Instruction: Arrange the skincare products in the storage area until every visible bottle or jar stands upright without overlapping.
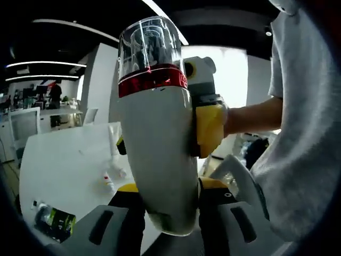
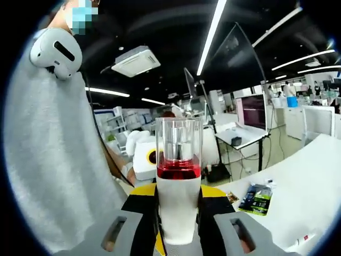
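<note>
Left gripper view: the left gripper [image 1: 170, 210] clamps a white bottle [image 1: 160, 149] with clear cap and red band, frame centre; the right gripper [image 1: 209, 125] touches it from the right. A dark packet [image 1: 56, 223] lies lower left on the white table [image 1: 64, 160].

Right gripper view: the right gripper [image 2: 178, 218] grips the bottle [image 2: 178, 200] at bottom centre; the packet [image 2: 257, 198] sits lower right.

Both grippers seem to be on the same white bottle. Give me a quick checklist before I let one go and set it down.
1. Left gripper shut on the white bottle: ok.
2. Right gripper shut on the white bottle: ok.
3. Clear cap with red band seated on the bottle: ok.
4. Bottle upright relative to the room: cannot tell, both views tilt with the hands.
5. Free spot on the white table for it: ok, bare surface visible.
6. Storage area located: cannot tell.
</note>
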Available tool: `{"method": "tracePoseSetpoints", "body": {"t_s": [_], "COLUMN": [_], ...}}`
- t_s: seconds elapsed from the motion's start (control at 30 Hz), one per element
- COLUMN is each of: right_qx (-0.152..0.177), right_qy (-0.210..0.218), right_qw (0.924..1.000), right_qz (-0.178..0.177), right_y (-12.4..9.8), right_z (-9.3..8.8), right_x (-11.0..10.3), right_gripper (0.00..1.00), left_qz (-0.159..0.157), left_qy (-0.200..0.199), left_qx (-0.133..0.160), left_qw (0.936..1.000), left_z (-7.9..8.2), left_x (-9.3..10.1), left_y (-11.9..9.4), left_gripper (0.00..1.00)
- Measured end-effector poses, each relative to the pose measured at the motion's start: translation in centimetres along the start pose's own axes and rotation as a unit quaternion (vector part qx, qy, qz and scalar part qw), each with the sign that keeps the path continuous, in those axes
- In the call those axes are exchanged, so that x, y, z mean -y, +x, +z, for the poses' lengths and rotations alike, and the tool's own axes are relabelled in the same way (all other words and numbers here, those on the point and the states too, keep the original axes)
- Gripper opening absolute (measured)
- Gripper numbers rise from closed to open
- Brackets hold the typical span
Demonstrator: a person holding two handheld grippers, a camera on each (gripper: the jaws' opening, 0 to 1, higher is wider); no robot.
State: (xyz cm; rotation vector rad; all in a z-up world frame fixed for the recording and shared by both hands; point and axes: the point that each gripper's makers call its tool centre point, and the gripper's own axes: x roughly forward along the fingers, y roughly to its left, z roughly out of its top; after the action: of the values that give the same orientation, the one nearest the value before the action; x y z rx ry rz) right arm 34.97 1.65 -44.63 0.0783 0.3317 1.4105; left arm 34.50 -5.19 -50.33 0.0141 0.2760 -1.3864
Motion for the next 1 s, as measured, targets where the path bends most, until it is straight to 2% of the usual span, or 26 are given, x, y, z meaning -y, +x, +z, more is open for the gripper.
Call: {"method": "tracePoseSetpoints", "body": {"t_s": [0.1,0.23,0.3,0.37,0.43,0.47,0.83,1.0], "right_qx": [0.003,0.01,0.013,0.015,0.021,0.024,0.037,0.037], "right_qy": [0.0,0.0,-0.001,-0.004,-0.005,-0.005,0.011,0.014], "right_qw": [0.9999,0.9996,0.9995,0.9994,0.9992,0.9991,0.9982,0.9983], "right_qz": [0.013,0.028,0.03,0.032,0.033,0.036,0.045,0.043], "right_y": [0.5,1.3,1.5,1.6,1.6,1.7,2.3,2.8], "right_z": [0.2,0.8,1.1,1.3,1.6,1.8,1.4,1.2], "right_x": [-0.4,-0.6,-0.6,-0.5,-0.4,-0.3,0.3,0.8], "right_gripper": [0.21,0.21,0.21,0.21,0.21,0.21,0.22,0.23], "left_qz": [-0.004,0.016,0.02,0.018,0.002,0.012,0.028,0.07], "left_qy": [-0.003,-0.004,-0.012,-0.016,-0.03,-0.03,-0.055,-0.045], "left_qx": [0.003,0.015,0.02,0.022,0.011,0.014,-0.014,-0.031], "left_qw": [1.0,0.9998,0.9995,0.9995,0.9995,0.9994,0.998,0.9961], "left_z": [0.1,0.6,0.8,0.8,0.5,0.6,-0.4,-1.1], "left_x": [0.1,-0.7,-1.1,-1.1,-0.6,-1.1,-1.8,-3.1], "left_y": [0.0,-0.1,-0.2,-0.4,-0.4,-0.4,-0.9,-1.2], "left_gripper": [0.39,0.52,0.53,0.49,0.4,0.4,0.39,0.39]}}
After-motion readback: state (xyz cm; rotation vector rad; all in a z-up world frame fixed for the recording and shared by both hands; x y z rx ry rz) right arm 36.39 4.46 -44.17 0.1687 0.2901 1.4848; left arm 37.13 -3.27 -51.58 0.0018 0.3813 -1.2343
